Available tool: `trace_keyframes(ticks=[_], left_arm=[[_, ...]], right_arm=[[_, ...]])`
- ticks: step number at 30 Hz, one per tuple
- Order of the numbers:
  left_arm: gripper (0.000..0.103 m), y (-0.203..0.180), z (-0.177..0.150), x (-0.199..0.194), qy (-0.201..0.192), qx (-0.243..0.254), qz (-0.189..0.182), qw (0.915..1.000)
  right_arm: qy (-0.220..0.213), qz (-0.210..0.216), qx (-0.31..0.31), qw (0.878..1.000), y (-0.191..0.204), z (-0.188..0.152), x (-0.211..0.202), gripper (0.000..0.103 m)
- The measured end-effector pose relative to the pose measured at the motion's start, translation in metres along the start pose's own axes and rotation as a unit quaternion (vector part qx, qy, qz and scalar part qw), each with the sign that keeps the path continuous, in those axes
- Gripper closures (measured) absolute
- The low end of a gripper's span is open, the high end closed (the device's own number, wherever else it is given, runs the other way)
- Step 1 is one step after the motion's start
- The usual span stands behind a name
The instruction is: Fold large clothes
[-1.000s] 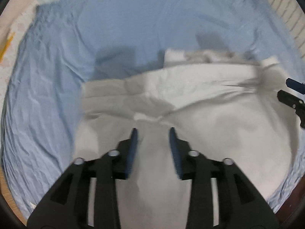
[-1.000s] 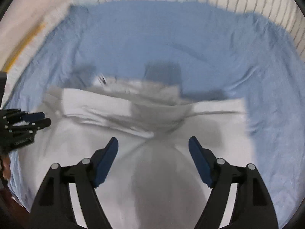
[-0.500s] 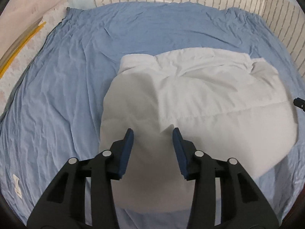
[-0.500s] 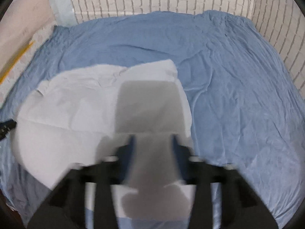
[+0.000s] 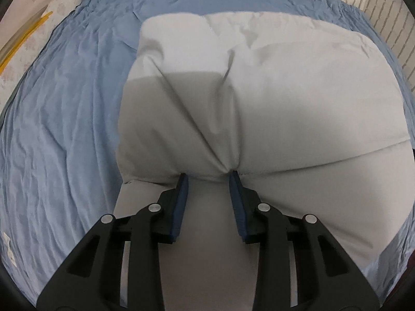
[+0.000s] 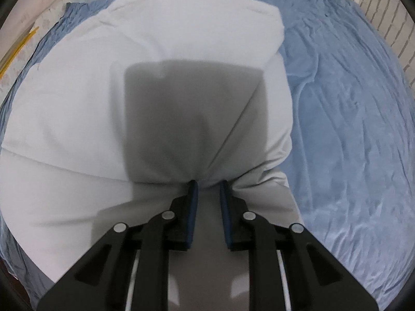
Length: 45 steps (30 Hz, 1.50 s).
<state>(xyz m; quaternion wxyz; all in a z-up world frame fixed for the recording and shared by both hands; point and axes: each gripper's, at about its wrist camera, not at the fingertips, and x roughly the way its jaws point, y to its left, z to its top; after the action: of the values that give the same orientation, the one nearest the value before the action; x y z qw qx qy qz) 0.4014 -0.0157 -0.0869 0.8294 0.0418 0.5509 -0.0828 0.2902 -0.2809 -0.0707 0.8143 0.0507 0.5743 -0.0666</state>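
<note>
While both claws grip cloth, I read it like this, left to right.

left claw: left claw has its blue pads narrowed on a bunched ridge of the white garment; creases fan out from the pinch, so I judge it is holding, not just touching.
right claw: right claw is narrowed further, pads nearly together, with a pucker of the same white garment between them.
garment position: it lies on the blue bed sheet, filling most of both views; a folded-over layer billows above a flatter layer near the claws. Blue bed sheet is bare on its right side.
surroundings: striped wall behind the bed; yellow strip off the bed's left edge.
handling: I judge it light, soft, fully limp. No stiffness, it traps air and balloons. Thin weave may slip out of a shallow pinch.
where to grip: I'd take edges or corners, both layers together, claws well apart along one hem so the span stays taut.
risk: a mid-panel pinch like the present one drags wrinkles into the fold.
change, one second back: the right claw stood wide open over a rumpled garment; now it is clamped.
change, half a second back: the garment sat lower and smaller in view; now it bulges up close to both cameras.
left claw gap: much as before.
</note>
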Motion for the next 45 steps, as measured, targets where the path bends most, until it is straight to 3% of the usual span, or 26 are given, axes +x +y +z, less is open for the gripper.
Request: trace_keyframes(ticks=[3, 10, 24, 29, 31, 32, 35, 38, 40, 45], left_arm=[[0.07, -0.003, 0.002, 0.008, 0.0, -0.004, -0.005, 1.0], [0.07, 0.034, -0.016, 0.0, -0.005, -0.003, -0.022, 0.9997], [0.07, 0.034, -0.028, 0.003, -0.009, 0.02, 0.0, 0.9997], [0.071, 0.032, -0.026, -0.007, 0.01, 0.015, 0.016, 0.9997], [0.071, 0.042, -0.033, -0.026, 0.007, 0.002, 0.011, 0.9999], [0.071, 0.045, -0.037, -0.035, -0.002, 0.001, 0.008, 1.0], [0.071, 0.056, -0.06, -0.076, -0.05, 0.008, 0.007, 0.9987], [0.066, 0.073, -0.084, -0.101, -0.077, 0.002, 0.011, 0.997], [0.066, 0.088, -0.098, -0.101, -0.081, -0.012, 0.019, 0.9965], [0.066, 0.1, -0.118, -0.061, -0.045, -0.022, 0.007, 0.9987]], right_arm=[[0.005, 0.005, 0.001, 1.0, -0.001, 0.004, 0.006, 0.085], [0.003, -0.012, -0.019, 1.0, 0.004, 0.004, 0.017, 0.086], [0.009, -0.016, -0.023, 1.0, 0.014, 0.007, 0.027, 0.086], [0.006, -0.019, -0.01, 1.0, 0.009, 0.006, 0.016, 0.086], [-0.014, -0.014, -0.009, 1.0, 0.004, -0.002, -0.005, 0.083], [-0.042, 0.01, -0.001, 0.999, -0.001, -0.01, -0.026, 0.083], [-0.099, 0.035, 0.023, 0.994, -0.019, -0.04, -0.071, 0.077], [-0.115, 0.043, 0.041, 0.992, -0.03, -0.068, -0.086, 0.075], [-0.118, 0.031, 0.042, 0.992, -0.033, -0.089, -0.086, 0.075], [-0.106, 0.015, 0.028, 0.994, -0.029, -0.109, -0.052, 0.076]])
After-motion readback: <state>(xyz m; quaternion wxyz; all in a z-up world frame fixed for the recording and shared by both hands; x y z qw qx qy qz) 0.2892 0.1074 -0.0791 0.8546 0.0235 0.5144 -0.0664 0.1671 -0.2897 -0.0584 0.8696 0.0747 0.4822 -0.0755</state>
